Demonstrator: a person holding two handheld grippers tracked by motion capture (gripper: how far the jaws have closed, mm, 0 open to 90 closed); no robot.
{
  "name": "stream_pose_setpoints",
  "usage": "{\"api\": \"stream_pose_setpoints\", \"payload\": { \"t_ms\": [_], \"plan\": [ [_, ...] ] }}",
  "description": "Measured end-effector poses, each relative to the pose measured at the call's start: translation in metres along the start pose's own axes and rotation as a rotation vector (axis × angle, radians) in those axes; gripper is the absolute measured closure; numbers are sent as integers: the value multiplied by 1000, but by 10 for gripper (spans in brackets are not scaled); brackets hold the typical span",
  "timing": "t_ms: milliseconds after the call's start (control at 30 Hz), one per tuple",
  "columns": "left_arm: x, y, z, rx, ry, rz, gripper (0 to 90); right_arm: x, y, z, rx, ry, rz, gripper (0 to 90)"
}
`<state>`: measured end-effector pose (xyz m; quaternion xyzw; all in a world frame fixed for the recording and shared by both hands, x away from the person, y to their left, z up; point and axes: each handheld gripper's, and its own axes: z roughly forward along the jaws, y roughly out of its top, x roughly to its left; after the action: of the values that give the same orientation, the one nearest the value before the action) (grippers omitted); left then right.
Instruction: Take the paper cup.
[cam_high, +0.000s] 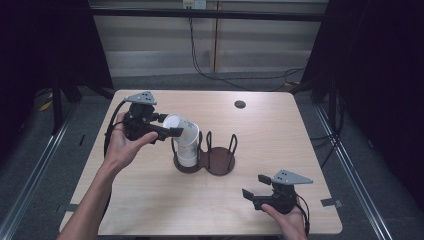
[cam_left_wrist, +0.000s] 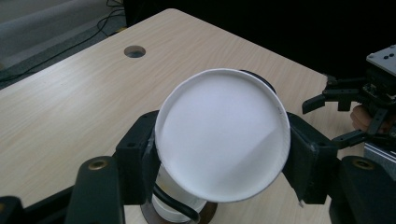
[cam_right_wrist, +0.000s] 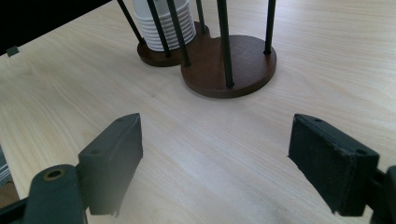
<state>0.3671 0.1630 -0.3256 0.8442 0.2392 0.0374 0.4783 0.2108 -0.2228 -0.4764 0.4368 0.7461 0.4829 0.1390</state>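
High view: left gripper (cam_high: 172, 131) clamps tilted white cup (cam_high: 181, 127); right gripper (cam_high: 254, 187) gapes empty.

Both forearms are bare, with no sleeves. Each gripper, the left gripper (cam_high: 167, 127) and the right gripper (cam_high: 254, 189), is black with blocky jaw pads, brass-coloured screws at the jaw bases, a grey three-cornered plate (cam_high: 291, 177) on top, and a trailing black cable (cam_high: 111, 121).

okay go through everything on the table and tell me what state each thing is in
Left tongs: shut on the top paper cup.
Top paper cup: tilted, held above the stack.
Cup stack: upright in holder's left ring.
Cup holder: right ring empty.
Right tongs: open, holding nothing.
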Motion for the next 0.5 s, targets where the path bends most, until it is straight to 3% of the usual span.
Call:
{"api": "stream_pose_setpoints", "payload": {
  "t_ms": [267, 500],
  "plan": [
    [-8, -4, -3, 0, -18, 27, 364, 1, 1, -1, -6, 7, -10, 162],
    [-13, -12, -6, -28, -31, 38, 363, 3, 4, -1, -13, 20, 2, 157]
  ]
}}
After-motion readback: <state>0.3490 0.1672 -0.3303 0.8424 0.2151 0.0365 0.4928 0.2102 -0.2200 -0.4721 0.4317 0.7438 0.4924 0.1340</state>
